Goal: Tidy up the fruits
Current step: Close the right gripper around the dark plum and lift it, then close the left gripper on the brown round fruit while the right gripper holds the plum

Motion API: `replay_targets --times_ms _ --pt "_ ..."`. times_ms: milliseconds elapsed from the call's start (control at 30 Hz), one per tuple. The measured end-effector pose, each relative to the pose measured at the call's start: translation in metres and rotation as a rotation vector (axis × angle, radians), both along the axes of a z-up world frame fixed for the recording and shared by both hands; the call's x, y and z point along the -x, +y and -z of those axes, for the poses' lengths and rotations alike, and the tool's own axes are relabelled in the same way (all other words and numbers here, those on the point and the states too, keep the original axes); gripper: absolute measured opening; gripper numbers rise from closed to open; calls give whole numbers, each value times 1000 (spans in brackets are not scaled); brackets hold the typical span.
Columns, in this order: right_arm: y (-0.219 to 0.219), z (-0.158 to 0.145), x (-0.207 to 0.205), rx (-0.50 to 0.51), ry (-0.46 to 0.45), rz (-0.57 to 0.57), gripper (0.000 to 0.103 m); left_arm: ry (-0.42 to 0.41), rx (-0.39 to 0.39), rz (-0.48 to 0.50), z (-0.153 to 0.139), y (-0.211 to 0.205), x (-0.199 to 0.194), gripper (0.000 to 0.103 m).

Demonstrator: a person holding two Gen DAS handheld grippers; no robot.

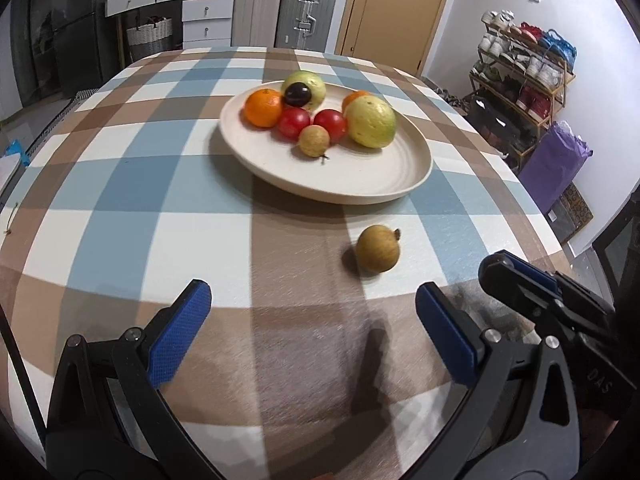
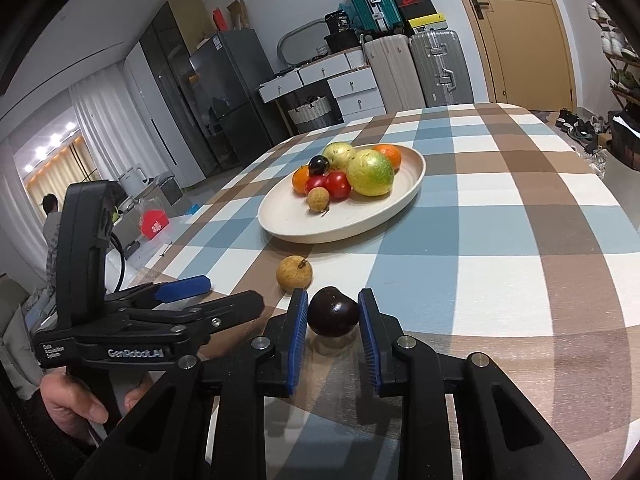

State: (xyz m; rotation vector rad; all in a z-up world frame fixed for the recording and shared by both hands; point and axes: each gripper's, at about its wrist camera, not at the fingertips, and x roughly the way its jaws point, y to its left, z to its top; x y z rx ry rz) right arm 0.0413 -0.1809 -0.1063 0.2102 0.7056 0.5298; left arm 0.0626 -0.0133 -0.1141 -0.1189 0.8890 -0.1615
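A cream plate point(image 1: 360, 184) point(image 2: 280, 216) on the checked tablecloth holds several fruits: oranges, red tomatoes, green-yellow guavas, a dark plum and a small tan fruit. A loose tan round fruit point(image 1: 378, 249) point(image 2: 295, 273) lies on the cloth in front of the plate. My left gripper point(image 1: 314, 308) is open and empty, just short of that fruit, which sits ahead and slightly right. My right gripper point(image 2: 333, 306) is shut on a dark plum point(image 2: 333, 312), close above the cloth. The right gripper also shows in the left wrist view point(image 1: 520, 280).
The table's right edge point(image 1: 532, 216) drops off to a shoe rack point(image 1: 520, 80) and a purple bag point(image 1: 554, 164). Suitcases point(image 2: 416, 64), drawers and a fridge stand beyond the far edge. The left gripper's body point(image 2: 120, 320) sits left of my right gripper.
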Motion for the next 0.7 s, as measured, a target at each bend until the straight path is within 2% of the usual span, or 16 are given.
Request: replay_targets --times_ms 133,300,533,567,700 --pt "-8 -3 -1 -18 15 14 26 17 -40 30 2 -16 -9 102" --pt "-15 -16 4 -21 -20 11 26 -8 -88 50 -1 -35 -15 102" --pt "-24 -19 3 -33 -24 22 26 -12 -109 61 -6 -48 -29 101" --pt "-25 -19 3 -35 -22 23 26 -17 -110 64 -7 -48 -29 99" --pt "-29 -20 4 -37 -21 29 26 -9 -110 93 -8 -52 -32 78"
